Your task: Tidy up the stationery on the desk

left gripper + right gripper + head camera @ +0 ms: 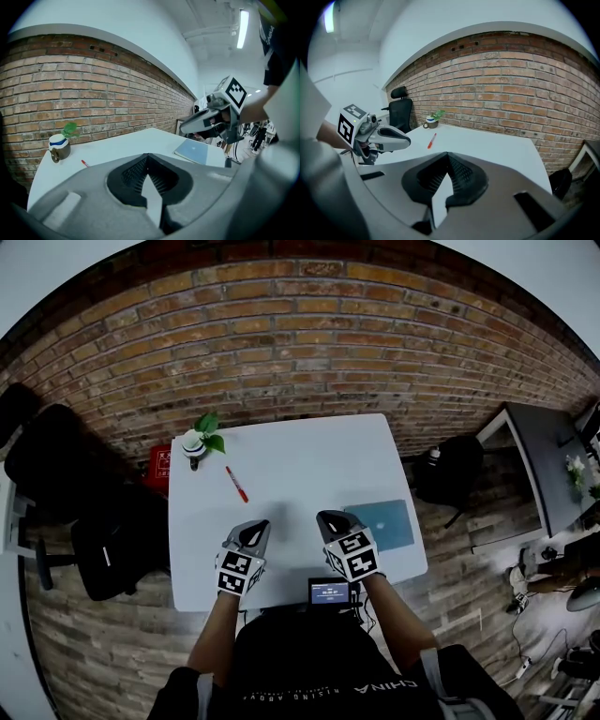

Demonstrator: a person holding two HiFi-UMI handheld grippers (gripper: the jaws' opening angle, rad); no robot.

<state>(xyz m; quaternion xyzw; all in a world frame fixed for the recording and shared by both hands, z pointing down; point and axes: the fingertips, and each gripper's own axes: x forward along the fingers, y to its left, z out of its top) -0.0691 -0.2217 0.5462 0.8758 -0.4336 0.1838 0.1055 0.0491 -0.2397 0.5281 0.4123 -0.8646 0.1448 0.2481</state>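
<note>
Over desk [300, 465] | left gripper [255, 526], right gripper [330, 517] closed, empty | left gripper view: red pen [84, 163] half hidden

White table [300, 456], red pen [236, 484], mug with plant [194, 444], blue notebook [380, 524]

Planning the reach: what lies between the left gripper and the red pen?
Only bare white desk separates the left gripper and the red pen, clearest in the head view.

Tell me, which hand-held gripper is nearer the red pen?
Left. The left hand-held gripper sits short of the red pen; the right hand-held gripper is farther, off to the pen's right.
</note>
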